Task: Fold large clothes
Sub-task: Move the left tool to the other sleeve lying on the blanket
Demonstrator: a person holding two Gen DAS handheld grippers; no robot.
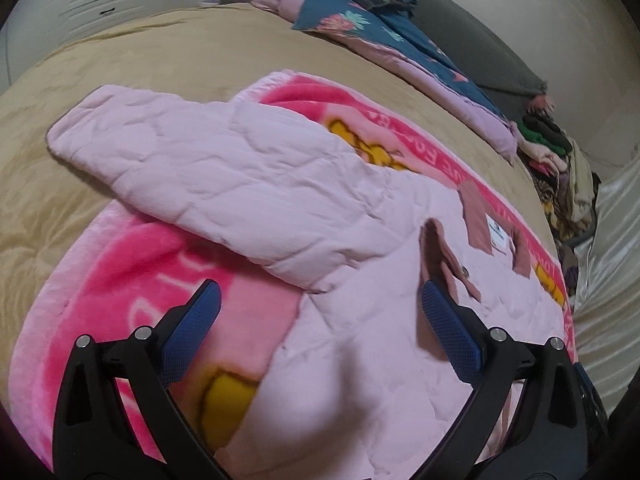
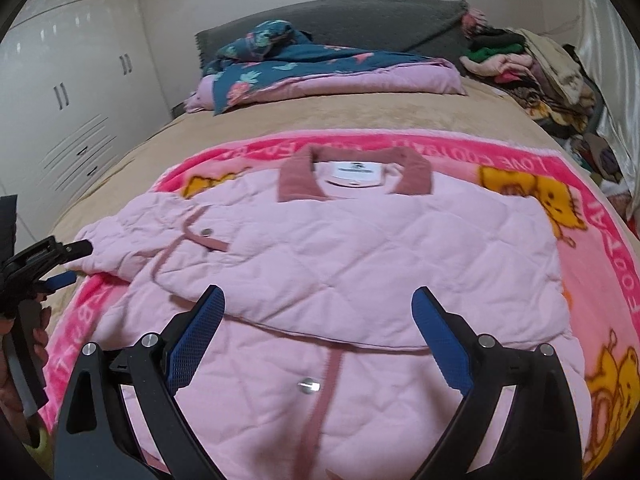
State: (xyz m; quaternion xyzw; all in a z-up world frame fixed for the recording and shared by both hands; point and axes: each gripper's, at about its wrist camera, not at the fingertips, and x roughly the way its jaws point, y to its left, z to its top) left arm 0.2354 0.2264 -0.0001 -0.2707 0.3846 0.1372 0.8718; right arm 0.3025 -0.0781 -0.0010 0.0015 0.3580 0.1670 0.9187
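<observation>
Right-wrist view showed the pale pink quilted jacket [image 2: 360,256] with its dusty-rose collar lying flat on a bright pink cartoon-print fleece blanket [image 2: 624,280] spread over the tan bed [image 2: 360,116] — one sleeve folded across its chest. Both the right gripper [image 2: 318,300] and the left gripper [image 1: 320,296] hovered above it, fingers spread wide, holding nothing.
</observation>
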